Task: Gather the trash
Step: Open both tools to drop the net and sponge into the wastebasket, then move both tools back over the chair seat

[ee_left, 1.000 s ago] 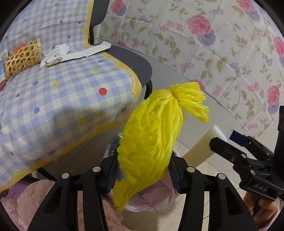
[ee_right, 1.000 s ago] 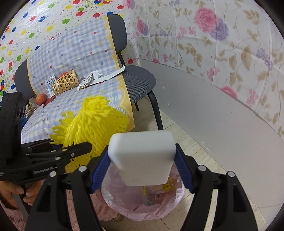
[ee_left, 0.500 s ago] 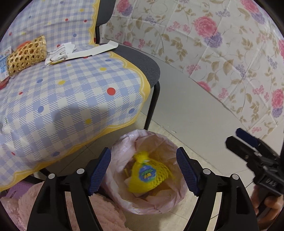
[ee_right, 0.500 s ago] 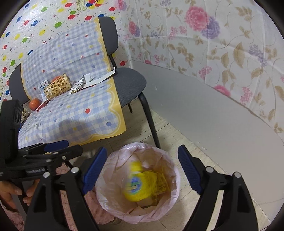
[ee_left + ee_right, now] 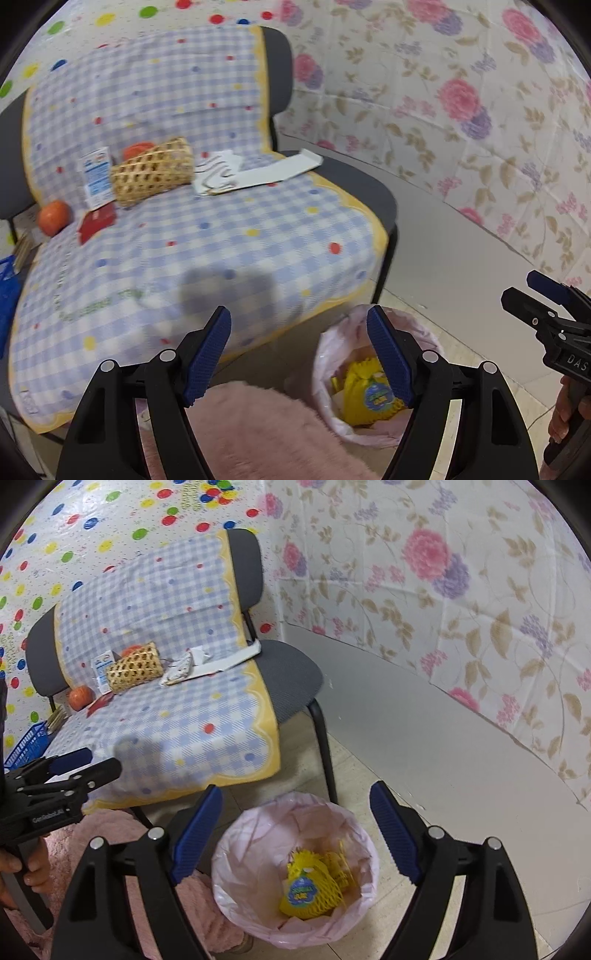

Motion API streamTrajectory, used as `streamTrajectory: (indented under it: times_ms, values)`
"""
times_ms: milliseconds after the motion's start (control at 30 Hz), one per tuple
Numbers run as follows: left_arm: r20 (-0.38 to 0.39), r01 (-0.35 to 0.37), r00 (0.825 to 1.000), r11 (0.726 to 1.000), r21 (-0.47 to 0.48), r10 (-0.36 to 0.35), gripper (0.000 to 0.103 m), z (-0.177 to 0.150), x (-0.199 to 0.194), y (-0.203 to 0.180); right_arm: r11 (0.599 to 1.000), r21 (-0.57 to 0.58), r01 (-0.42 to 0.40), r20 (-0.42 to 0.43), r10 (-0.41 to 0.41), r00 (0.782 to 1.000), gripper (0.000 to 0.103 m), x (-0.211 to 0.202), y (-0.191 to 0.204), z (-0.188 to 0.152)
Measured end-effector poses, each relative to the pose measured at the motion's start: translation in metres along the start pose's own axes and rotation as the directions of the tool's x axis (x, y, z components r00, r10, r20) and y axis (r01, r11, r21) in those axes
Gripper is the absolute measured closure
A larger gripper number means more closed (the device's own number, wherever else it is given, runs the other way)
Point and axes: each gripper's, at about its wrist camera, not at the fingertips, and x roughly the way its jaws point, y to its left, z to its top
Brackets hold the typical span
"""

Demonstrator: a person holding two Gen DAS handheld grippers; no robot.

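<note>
Right wrist view, yellow foam net (image 5: pixel 308 893), blue label, inside pink-lined bin (image 5: pixel 236 834)

Both wrist views angled down — shared pink-lined bin (image 5: pixel 325 354) and chair (image 5: pixel 291 672)

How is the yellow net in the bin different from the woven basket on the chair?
The yellow net is bright yellow with a blue sticker; the basket is tan and bears no sticker. The net lies down in the pink-lined bin on the floor; the basket lies up on the checked cloth. Both have open mesh patterns.
</note>
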Motion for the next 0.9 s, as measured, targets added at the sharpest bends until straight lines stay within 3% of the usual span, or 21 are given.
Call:
streamTrajectory:
  times_ms: [200,333,533,667,900]
  values:
    - [0.02,-0.133,0.991,0.99,-0.051,0.134,0.027,0.001,-0.019,0.051,0.999,-0.036,-0.04,0.0,0.04,0.999,0.031,0.015,0.028,0.014]
    - [0.029,-0.223,0.973,0.968,-0.115,0.228,0.027,0.011,-0.03,0.097,0.995,-0.065,-0.077,-0.008,0.076,0.997,0.042,0.029,0.05,0.026]
    - [0.027,-0.332,0.939,0.923,-0.196,0.344,0.027,0.035,-0.045,0.158,0.986,-0.121,-0.119,-0.024,0.117,0.993,0.043,0.054,0.084,0.049]
    - [0.036,-0.381,0.917,0.9,-0.211,0.397,0.027,0.052,-0.052,0.183,0.979,-0.149,-0.138,-0.028,0.135,0.99,0.043,0.071,0.103,0.069]
    - [0.049,-0.423,0.897,0.885,-0.192,0.439,0.027,0.091,-0.046,0.209,0.967,-0.188,-0.172,-0.017,0.172,0.985,0.043,0.101,0.135,0.111]
